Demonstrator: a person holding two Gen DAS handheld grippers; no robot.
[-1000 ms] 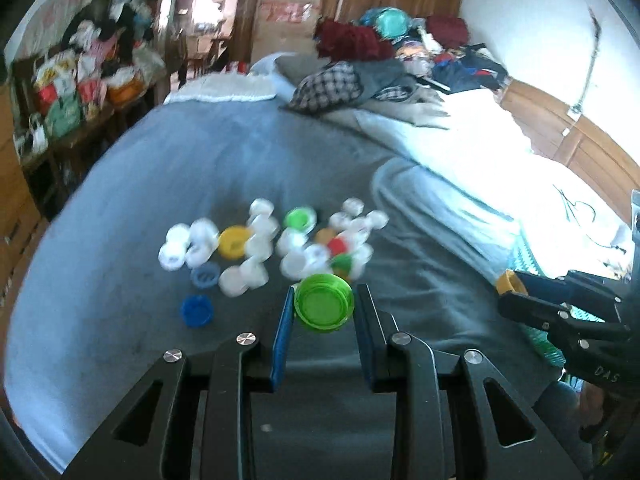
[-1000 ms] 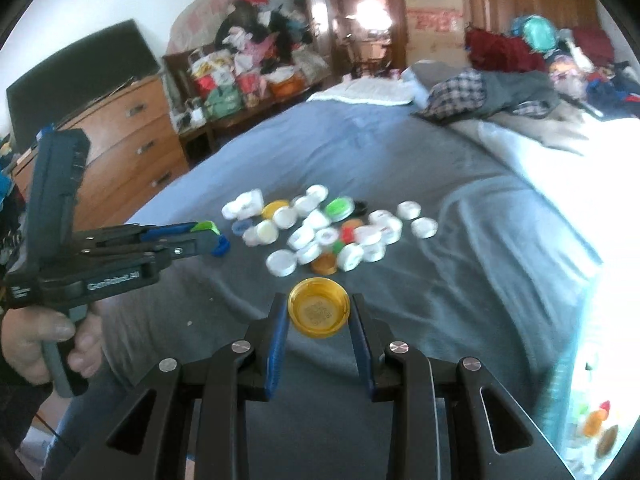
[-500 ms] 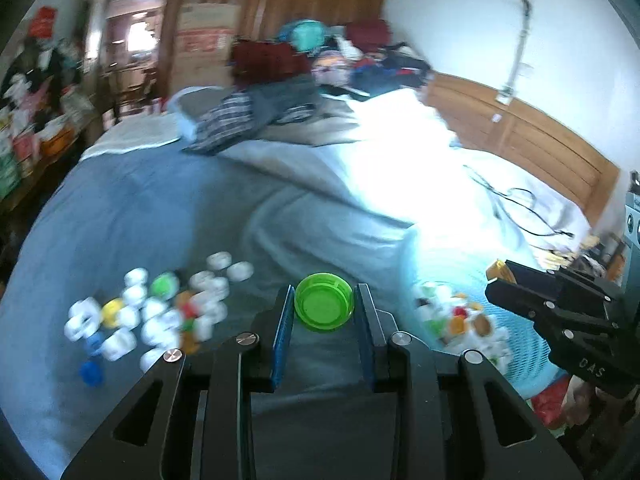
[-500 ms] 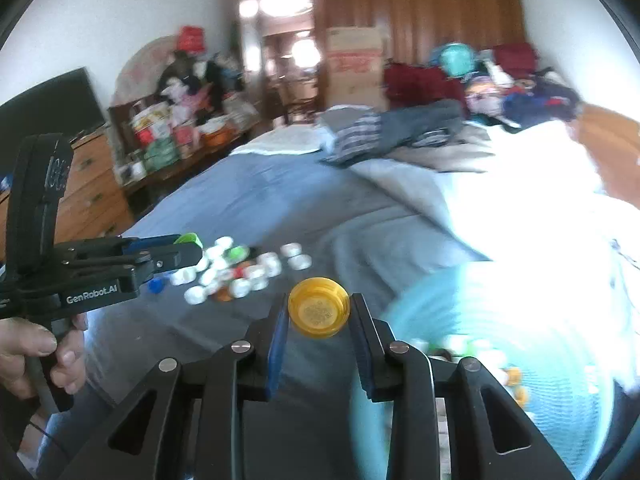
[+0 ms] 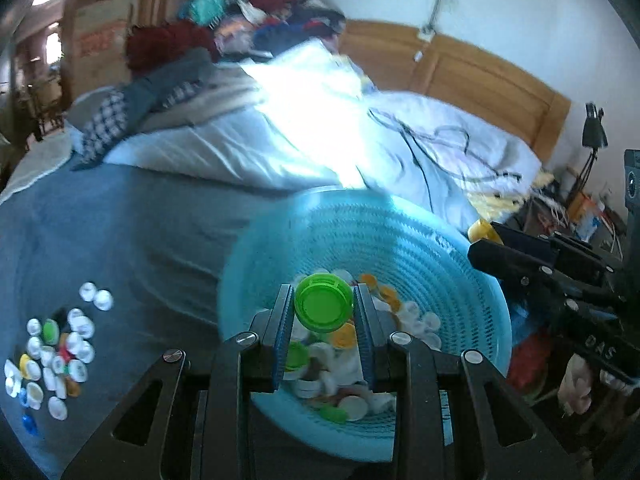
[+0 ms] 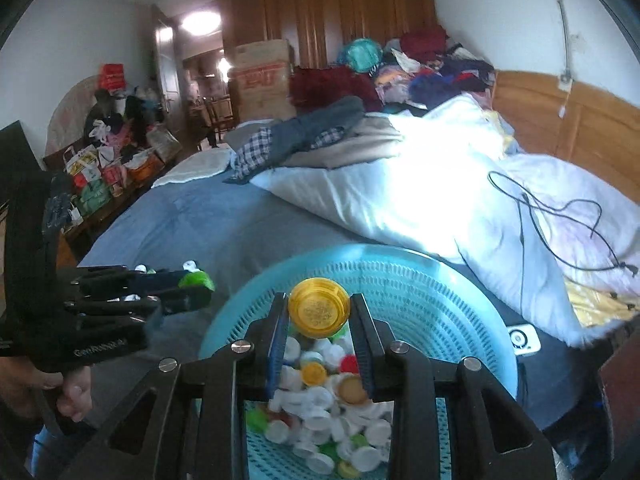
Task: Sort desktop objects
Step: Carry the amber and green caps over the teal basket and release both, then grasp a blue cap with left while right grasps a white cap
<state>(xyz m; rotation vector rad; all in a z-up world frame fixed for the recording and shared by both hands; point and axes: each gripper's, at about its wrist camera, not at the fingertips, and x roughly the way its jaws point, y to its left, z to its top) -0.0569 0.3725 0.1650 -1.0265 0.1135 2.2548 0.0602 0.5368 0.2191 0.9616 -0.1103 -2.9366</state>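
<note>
— Two caps in my grip: left gripper (image 5: 323, 312) clamps a green cap (image 5: 323, 307), right gripper (image 6: 319, 312) a yellow cap (image 6: 319, 306), both over the blue basket (image 5: 460, 280).

— Much left?

— Plenty sorted inside; a loose cap pile (image 5: 52, 356) waits on the blanket (image 5: 132, 240).

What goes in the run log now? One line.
left tongs: green cap | right tongs: yellow cap | both over basket
</note>
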